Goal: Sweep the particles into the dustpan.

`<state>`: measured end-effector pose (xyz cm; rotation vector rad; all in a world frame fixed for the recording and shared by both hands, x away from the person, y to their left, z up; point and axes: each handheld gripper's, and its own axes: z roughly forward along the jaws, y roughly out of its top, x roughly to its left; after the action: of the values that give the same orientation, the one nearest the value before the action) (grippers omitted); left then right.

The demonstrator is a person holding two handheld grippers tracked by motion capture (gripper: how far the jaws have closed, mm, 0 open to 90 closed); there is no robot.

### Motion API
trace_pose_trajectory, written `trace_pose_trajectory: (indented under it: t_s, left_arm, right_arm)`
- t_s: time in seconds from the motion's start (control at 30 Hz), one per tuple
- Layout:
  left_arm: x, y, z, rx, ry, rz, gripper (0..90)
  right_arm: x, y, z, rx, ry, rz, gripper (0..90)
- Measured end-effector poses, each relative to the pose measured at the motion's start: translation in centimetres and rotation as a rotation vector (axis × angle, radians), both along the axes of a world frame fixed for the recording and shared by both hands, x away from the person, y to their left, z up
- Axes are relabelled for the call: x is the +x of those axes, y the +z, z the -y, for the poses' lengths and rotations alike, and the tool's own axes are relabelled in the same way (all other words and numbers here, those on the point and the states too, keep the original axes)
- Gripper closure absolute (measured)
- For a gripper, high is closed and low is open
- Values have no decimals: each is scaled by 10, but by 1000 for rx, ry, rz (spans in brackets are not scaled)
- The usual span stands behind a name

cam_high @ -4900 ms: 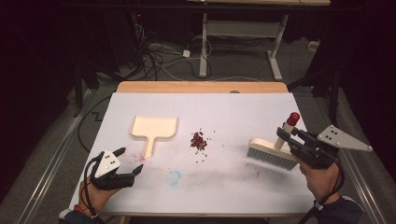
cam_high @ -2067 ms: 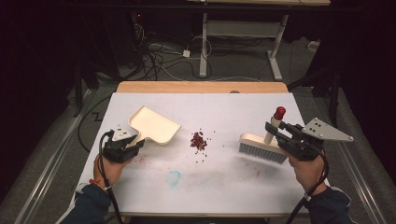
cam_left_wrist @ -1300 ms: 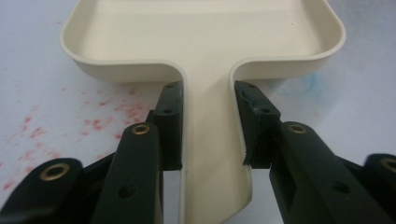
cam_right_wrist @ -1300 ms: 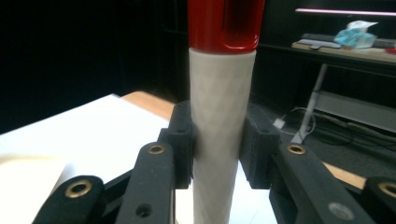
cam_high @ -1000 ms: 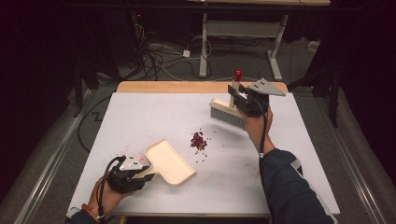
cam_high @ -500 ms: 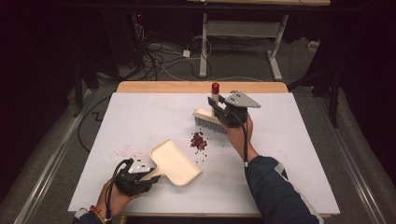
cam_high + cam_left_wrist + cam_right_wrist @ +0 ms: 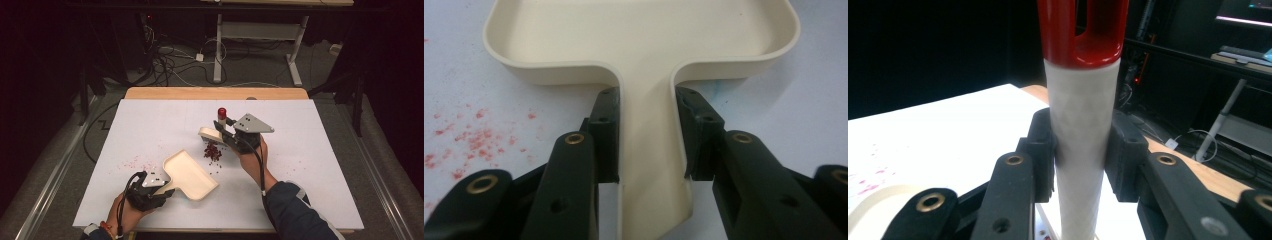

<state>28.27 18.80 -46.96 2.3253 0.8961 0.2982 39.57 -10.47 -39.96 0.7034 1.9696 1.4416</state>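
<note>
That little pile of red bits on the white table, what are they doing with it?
A person is sweeping it up using a hand-held claw in each hand. The left claw is clamped on the handle of a cream dustpan, which lies on the table just short of the red crumbs. The right claw grips the white, red-tipped handle of a brush, set down just behind the pile. The crumbs are not yet in the pan.

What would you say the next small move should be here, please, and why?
Probably draw the brush toward the dustpan, sweeping the red crumbs in. The right tool grips the brush handle just behind the pile, and the left tool holds the pan, mouth facing the crumbs.
</note>
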Motion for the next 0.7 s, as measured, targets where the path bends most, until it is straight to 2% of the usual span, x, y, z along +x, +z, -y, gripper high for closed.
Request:
trace_pose_trajectory:
  t_s: [0.1, 0.23, 0.5, 0.7]
  left_arm:
    - [0, 0, 1, 3, -1, 1, 633]
    - [1, 0, 0, 0, -3, -3, 633]
    - [4, -1, -1, -6, 0, -12, 632]
    - [7, -1, 1, 2, 0, -15, 632]
  right_arm:
    - [-5, 0, -1, -11, 9, 9, 692]
    - [-11, 0, 0, 6, 22, -4, 693]
    - [-19, 2, 2, -1, 47, -5, 696]
    - [-14, 8, 5, 10, 32, 26, 699]
